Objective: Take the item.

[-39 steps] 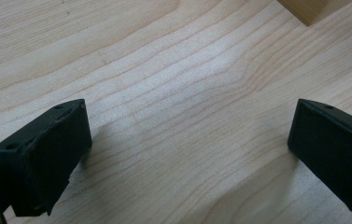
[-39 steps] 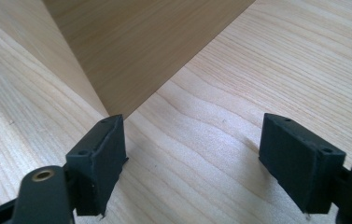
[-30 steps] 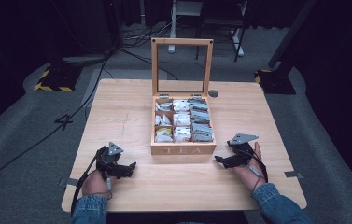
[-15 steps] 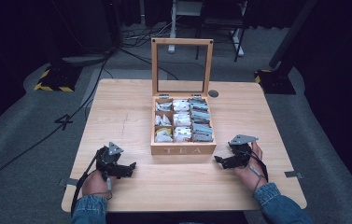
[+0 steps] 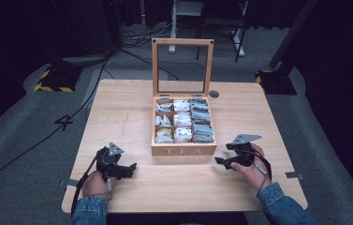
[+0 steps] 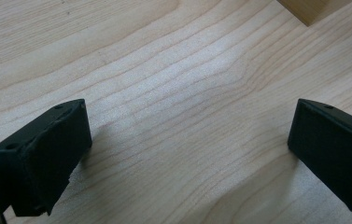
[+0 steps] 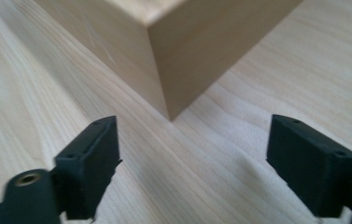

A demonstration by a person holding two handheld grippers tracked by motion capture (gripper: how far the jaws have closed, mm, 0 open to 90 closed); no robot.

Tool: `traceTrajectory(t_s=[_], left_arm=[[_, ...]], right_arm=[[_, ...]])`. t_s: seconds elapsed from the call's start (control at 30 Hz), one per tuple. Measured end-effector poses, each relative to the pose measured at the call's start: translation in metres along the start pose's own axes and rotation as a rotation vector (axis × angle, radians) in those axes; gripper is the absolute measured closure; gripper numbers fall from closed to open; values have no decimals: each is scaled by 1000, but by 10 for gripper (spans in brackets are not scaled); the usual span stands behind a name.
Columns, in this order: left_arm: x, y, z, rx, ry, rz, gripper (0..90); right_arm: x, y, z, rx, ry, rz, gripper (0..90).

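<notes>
Table [image 5: 118,108]: pale wood, matt, fine grain, smooth. Tea box [image 5: 183,151]: light wood, smooth matt, lid [image 5: 182,65] wood frame with clear glossy pane. Sachets [image 5: 182,120] inside: paper, white and grey. Gripper pads [image 6: 47,154]: black matt plastic.

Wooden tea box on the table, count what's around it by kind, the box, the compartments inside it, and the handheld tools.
Light wooden tea box with an upright glass-paned lid: 1
Compartments in the box, all holding tea bags: 9
Black two-jaw handheld tools, left tool and right tool, both open and empty: 2
Total: 12
</notes>
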State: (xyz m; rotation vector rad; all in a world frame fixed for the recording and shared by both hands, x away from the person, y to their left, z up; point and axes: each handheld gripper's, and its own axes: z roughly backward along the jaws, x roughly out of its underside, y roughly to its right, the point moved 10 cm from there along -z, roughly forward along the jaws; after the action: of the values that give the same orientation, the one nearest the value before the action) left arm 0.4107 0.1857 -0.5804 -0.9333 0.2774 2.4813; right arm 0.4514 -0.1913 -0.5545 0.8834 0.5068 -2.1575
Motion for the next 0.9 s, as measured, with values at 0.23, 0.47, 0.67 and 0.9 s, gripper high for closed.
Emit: traceTrajectory(t_s=[0.23,0.47,0.67,0.9], left_arm=[[0,0,0,0,1,-1,0],[1,-1,1,-8,3,5,0],[1,-1,0,-4,2,8,0],[0,-2,0,-5,2,7,0]], right_arm=[[-25,-2,20,-27,75,-24,225],[-56,-4,40,-51,148,-17,349],[-74,-7,46,-72,190,-15,424],[-88,-11,46,-87,201,-4,462]])
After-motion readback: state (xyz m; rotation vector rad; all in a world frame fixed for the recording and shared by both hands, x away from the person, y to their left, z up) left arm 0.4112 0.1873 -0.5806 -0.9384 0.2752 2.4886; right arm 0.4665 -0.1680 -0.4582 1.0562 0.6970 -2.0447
